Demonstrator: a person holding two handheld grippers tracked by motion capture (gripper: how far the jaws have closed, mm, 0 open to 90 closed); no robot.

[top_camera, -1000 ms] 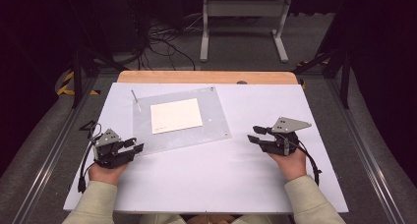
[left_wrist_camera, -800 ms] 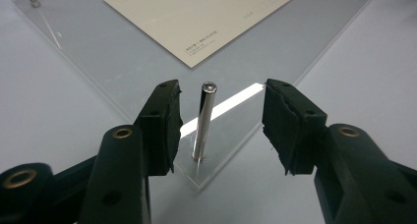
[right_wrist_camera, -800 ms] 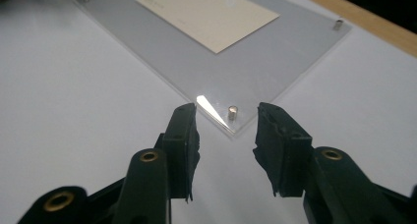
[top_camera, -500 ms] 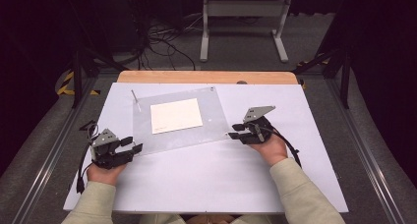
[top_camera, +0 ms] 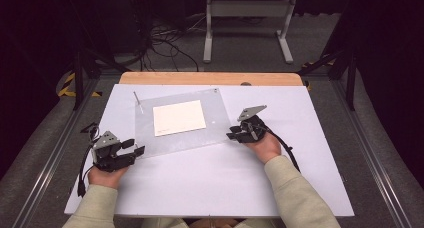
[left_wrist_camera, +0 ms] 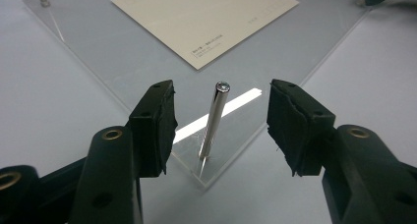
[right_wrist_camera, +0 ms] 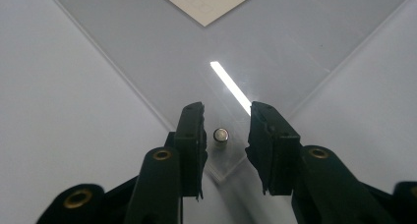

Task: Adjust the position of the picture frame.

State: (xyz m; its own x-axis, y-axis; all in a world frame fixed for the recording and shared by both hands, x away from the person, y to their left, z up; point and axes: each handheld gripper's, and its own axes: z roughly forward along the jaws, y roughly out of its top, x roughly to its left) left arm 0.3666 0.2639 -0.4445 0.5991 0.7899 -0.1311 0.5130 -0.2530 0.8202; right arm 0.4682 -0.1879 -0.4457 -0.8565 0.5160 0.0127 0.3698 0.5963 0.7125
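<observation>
The cream card [left_wrist_camera: 206, 17] on the clear plate [left_wrist_camera: 98, 52] carries a short line of small dark print near its nearer corner in the left gripper view, but it is too small and blurred to read. Faint marks along the card's edges there and in the right gripper view are equally illegible. No other text can be read.

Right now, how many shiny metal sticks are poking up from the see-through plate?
3 that I can see: one pin at the corner between the left gripper's open jaws, one between the right gripper's jaws, one at the far left corner. The fourth corner's may be hidden.
</observation>
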